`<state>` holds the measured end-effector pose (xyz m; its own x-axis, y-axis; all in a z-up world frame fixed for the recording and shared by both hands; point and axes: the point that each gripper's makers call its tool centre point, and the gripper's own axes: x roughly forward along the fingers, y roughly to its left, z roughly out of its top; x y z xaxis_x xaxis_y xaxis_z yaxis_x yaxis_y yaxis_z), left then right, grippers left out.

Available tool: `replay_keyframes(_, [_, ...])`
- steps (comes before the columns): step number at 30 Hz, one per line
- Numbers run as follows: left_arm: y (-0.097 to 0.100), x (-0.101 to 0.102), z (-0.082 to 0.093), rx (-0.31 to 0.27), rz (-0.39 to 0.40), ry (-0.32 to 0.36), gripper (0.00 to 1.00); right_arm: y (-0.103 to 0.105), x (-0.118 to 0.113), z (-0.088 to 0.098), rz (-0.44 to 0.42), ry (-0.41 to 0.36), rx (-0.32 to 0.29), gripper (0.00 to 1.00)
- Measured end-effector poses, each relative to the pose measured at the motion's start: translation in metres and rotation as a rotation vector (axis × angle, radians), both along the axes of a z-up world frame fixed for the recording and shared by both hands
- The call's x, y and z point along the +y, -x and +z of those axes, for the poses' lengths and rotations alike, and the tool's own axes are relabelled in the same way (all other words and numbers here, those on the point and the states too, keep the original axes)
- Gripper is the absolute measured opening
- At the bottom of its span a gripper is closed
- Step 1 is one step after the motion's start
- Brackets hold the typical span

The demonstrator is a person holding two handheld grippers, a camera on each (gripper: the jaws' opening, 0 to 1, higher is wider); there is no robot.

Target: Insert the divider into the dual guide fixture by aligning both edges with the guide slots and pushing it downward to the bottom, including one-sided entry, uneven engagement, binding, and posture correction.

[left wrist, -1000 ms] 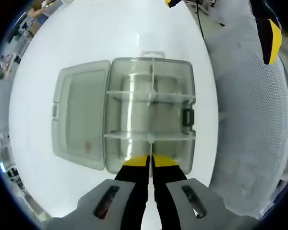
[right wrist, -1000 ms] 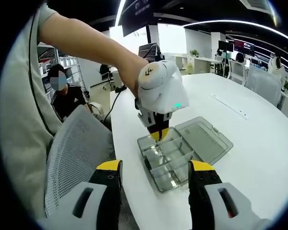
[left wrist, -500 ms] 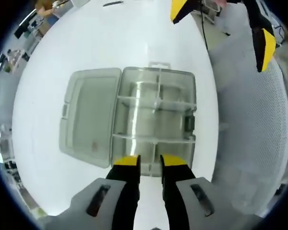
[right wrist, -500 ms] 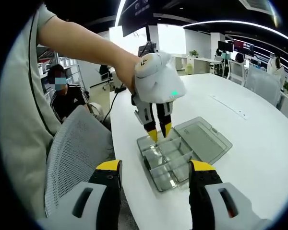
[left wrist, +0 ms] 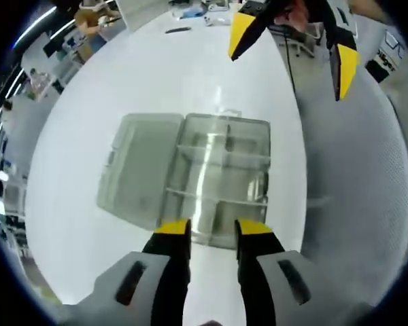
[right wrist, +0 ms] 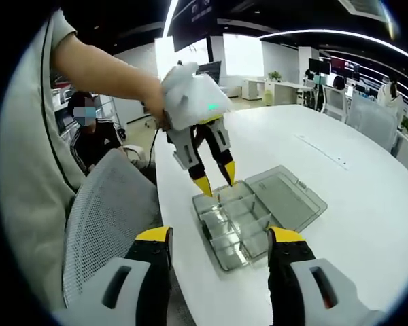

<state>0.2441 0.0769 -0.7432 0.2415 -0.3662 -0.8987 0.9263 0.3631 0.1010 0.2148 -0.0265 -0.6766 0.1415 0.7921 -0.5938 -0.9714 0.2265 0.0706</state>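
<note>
Checking the seating comes first, judged from how things lie: the left gripper [left wrist: 205, 229] hangs over the near edge of the clear plastic box [left wrist: 221, 180], its yellow-tipped jaws apart with nothing between them. In the right gripper view the same left gripper [right wrist: 213, 178] sits raised above the box [right wrist: 241, 224], tips spread and apart from the plastic. The step in hand looks like a release and a look at the result. To do it well, I would lift straight up so no tip catches a partition, then view the strip along its length to see that both ends sit level in their slots; if one end stands high, press on that end alone instead of the middle.

Going left to right in the left gripper view: the open lid [left wrist: 136, 170] lies flat on the white table [left wrist: 156, 75], then the tray with its cross partitions, then a mesh chair back [left wrist: 357, 183].

The divider [left wrist: 226, 139] seems to be the short upright strip in the far half of the tray, but clear plastic on clear plastic makes it hard to say whether it reaches the bottom. The right gripper [right wrist: 217, 243] has its jaws wide apart and empty, near the table edge.
</note>
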Motion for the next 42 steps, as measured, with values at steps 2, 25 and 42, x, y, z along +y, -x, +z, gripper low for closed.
replay_keyframes(2, [-0.001,0.001,0.004,-0.027,0.019,0.019,0.25,0.0,-0.002,-0.001,0.001,0.006,-0.001,0.53])
replay_keyframes(25, [0.019,-0.012,0.041,-0.13,0.229,0.365,0.31,0.001,-0.019,-0.006,-0.011,0.03,-0.001,0.54])
replay_keyframes(42, [0.033,-0.036,0.051,-0.162,0.294,0.506,0.35,-0.006,-0.031,-0.007,-0.011,0.056,-0.016,0.55])
